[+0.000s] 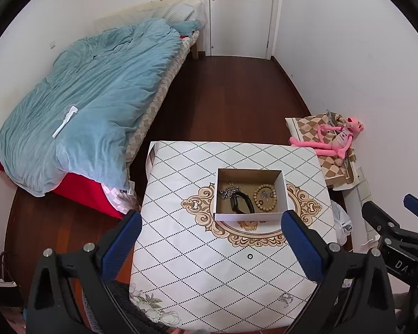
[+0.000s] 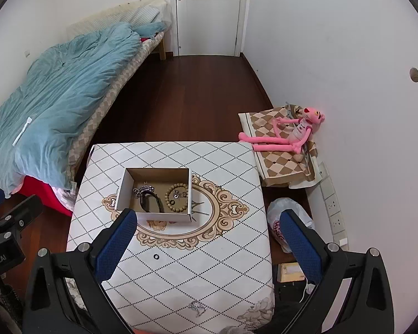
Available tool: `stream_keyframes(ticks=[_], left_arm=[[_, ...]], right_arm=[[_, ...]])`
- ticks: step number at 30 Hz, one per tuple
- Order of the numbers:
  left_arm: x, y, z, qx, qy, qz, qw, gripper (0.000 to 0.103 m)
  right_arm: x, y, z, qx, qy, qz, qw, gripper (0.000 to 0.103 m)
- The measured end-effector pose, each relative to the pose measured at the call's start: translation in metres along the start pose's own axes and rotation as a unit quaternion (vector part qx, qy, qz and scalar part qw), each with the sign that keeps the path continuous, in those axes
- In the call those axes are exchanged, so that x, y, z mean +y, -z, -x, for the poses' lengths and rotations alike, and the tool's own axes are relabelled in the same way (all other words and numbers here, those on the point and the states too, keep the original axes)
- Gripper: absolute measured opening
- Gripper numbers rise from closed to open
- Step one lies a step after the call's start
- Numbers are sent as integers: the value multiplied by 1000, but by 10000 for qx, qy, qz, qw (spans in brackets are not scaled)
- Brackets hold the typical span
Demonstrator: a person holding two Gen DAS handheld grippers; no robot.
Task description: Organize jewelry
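A small table (image 1: 181, 250) with a diamond-patterned white cover stands in a bedroom, and an open cardboard box (image 1: 250, 217) sits at its centre, on the gold oval ornament printed on the cover. The box is the collecting place: it already holds a wooden bead bracelet (image 1: 265, 197) toward 3 o'clock, a black band (image 1: 241, 204) in the middle and a silvery chain (image 1: 228, 192) toward 9 o'clock, with small metal pieces, too small to identify, lying inside the bracelet's ring.

Some jewelry is not yet in the box. A small dark ring (image 1: 249, 256) lies on the cover at 6 o'clock from the box, nearer the person. A silvery trinket (image 2: 197, 308) rests close to the table's near edge. In the right wrist view, thin dark pins (image 2: 199, 208) lie just beside the box at its 3 o'clock side, possibly touching its wall.

Both tools hang above the near edge of the table, pointing at the box. The left gripper (image 1: 210, 246) has its blue pads spread wide, grasping nothing. The right gripper (image 2: 207, 243) is likewise released and empty. Held back and wide apart like this, they seem ready to reach for a loose piece, most likely the ring, which lies nearest along the line to the box. It is flat and tiny, so pinching it off the cover may be fiddly.
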State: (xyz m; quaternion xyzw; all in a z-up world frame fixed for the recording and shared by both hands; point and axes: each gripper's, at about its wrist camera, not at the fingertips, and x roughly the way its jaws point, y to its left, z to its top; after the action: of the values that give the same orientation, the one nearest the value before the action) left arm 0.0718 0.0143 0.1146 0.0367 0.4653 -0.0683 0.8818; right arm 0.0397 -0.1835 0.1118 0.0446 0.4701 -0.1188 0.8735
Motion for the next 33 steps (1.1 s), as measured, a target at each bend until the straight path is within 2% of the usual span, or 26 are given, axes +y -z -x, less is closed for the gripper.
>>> stream_keyframes(ticks=[33], left_arm=[[4,5,2,-53,-38,-4,10000,102]], right_arm=[[2,-1,13,-45,-87,41,9999,103]])
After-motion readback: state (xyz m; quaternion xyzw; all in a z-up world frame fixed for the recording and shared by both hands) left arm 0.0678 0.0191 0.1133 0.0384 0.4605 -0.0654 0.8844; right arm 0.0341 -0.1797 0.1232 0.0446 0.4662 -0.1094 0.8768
